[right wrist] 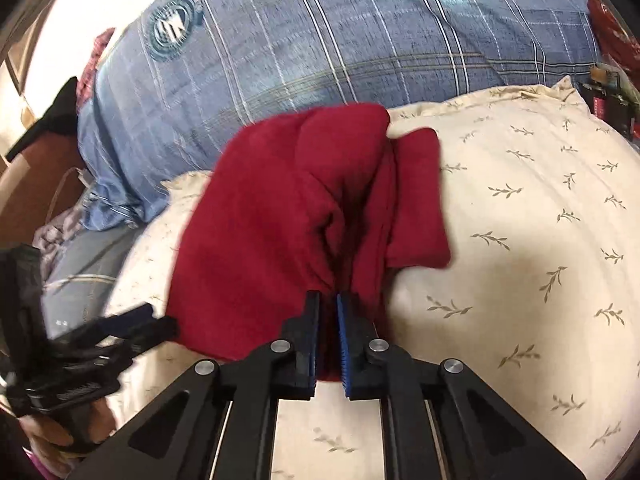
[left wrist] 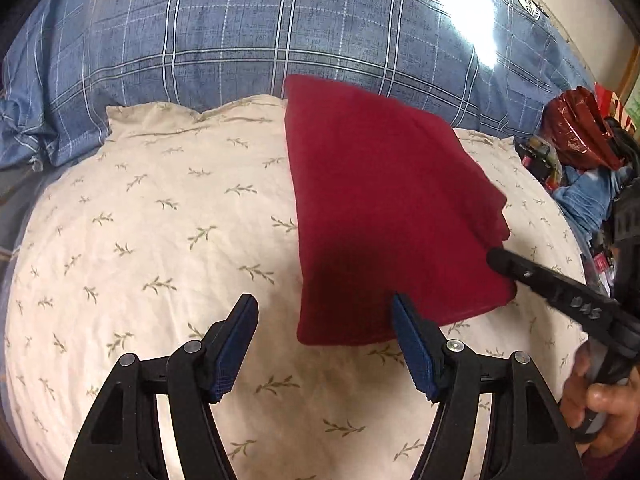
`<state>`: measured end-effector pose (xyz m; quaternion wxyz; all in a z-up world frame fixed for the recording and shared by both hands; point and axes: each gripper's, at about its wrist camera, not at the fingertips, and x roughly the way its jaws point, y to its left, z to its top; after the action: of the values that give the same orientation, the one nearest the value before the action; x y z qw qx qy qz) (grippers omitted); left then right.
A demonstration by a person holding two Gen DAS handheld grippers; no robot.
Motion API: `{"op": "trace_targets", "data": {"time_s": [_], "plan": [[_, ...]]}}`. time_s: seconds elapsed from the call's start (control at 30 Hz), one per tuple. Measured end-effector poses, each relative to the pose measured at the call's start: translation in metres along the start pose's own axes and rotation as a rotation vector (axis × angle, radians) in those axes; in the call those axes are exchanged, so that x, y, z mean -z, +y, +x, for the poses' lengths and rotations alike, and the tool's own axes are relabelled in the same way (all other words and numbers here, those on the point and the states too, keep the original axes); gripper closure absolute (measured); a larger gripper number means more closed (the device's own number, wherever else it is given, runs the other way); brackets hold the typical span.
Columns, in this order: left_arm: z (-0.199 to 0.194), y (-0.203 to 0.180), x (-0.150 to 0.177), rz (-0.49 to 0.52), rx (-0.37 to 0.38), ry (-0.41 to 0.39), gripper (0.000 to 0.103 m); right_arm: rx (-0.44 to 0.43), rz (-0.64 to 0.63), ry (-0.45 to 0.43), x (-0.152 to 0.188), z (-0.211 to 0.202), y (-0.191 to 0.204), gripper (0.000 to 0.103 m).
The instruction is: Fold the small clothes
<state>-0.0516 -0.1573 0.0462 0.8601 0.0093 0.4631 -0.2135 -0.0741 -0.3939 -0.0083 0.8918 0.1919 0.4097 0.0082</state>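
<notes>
Red cloth (right wrist: 304, 216) is pinched right at its near edge by the right gripper (right wrist: 328, 304), jaws squeezed together on a bunched bit of fabric at bottom centre of the right wrist view. Over in the left wrist view the left gripper (left wrist: 324, 304) sits at the bottom with its jaws spread wide and nothing between them, its right-hand pad just at the cloth's near edge. The cloth itself looks like it's already been doubled over at least once, judging by the stacked layers showing along its right side in the left wrist view, and it's half lifted, half draped on the cream leaf-print pillow (left wrist: 160, 240) filling the middle of both frames. So I'd guess we're somewhere past the first fold, with at least a final fold and a tidy lay-down left, plus smoothing, since the right wrist view shows it pretty rumpled near the grip. Behind the pillow, across the top of both frames, is a blue plaid pillow (left wrist: 240, 32), and some red plastic bag clutter (left wrist: 580, 128) sits at the right edge.
</notes>
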Motion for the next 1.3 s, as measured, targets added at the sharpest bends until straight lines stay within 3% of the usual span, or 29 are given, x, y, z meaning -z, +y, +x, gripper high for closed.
{"op": "trace_targets", "data": {"time_s": [0.1, 0.17, 0.2, 0.43, 0.47, 0.53, 0.67, 0.87, 1.07, 1.13, 1.17, 1.23, 1.3], "plan": [[-0.002, 0.003, -0.001, -0.002, -0.005, -0.01, 0.035, -0.006, -0.023, -0.06, -0.001, -0.021, 0.011, 0.08], [-0.005, 0.007, 0.0, -0.016, 0.011, -0.024, 0.035, -0.024, -0.043, -0.099, 0.0, -0.031, 0.018, 0.058], [-0.007, 0.009, 0.001, -0.025, 0.021, -0.032, 0.035, -0.042, -0.053, -0.11, 0.001, -0.034, 0.021, 0.056], [-0.017, 0.034, 0.015, -0.089, 0.065, -0.044, 0.032, -0.058, -0.135, -0.122, 0.013, -0.029, 0.046, 0.061], [-0.018, 0.038, 0.016, -0.099, 0.062, -0.042, 0.032, -0.073, -0.146, -0.109, 0.014, -0.027, 0.047, 0.063], [-0.021, 0.044, 0.018, -0.111, 0.06, -0.047, 0.032, -0.103, -0.175, -0.081, 0.016, -0.027, 0.05, 0.079], [-0.032, 0.059, 0.022, -0.125, 0.064, -0.075, 0.032, -0.147, -0.242, -0.046, 0.015, -0.027, 0.056, 0.087], [-0.04, 0.09, 0.034, -0.165, 0.049, -0.1, 0.032, -0.276, -0.307, 0.029, 0.005, -0.006, 0.081, 0.088], [-0.036, 0.114, 0.032, -0.228, 0.033, -0.085, 0.032, -0.307, -0.369, 0.059, 0.0, 0.027, 0.126, 0.086], [-0.038, 0.11, 0.026, -0.223, 0.035, -0.091, 0.032, -0.294, -0.35, 0.017, -0.003, 0.015, 0.121, 0.083], [-0.038, 0.107, 0.024, -0.216, 0.037, -0.094, 0.032, -0.27, -0.32, -0.019, -0.006, 0.006, 0.112, 0.074], [-0.037, 0.095, 0.018, -0.196, 0.049, -0.102, 0.03, -0.194, -0.233, -0.073, -0.013, -0.009, 0.085, 0.06], [-0.032, 0.08, 0.013, -0.176, 0.069, -0.1, 0.03, -0.079, -0.129, -0.095, -0.025, -0.016, 0.05, 0.06]]}}
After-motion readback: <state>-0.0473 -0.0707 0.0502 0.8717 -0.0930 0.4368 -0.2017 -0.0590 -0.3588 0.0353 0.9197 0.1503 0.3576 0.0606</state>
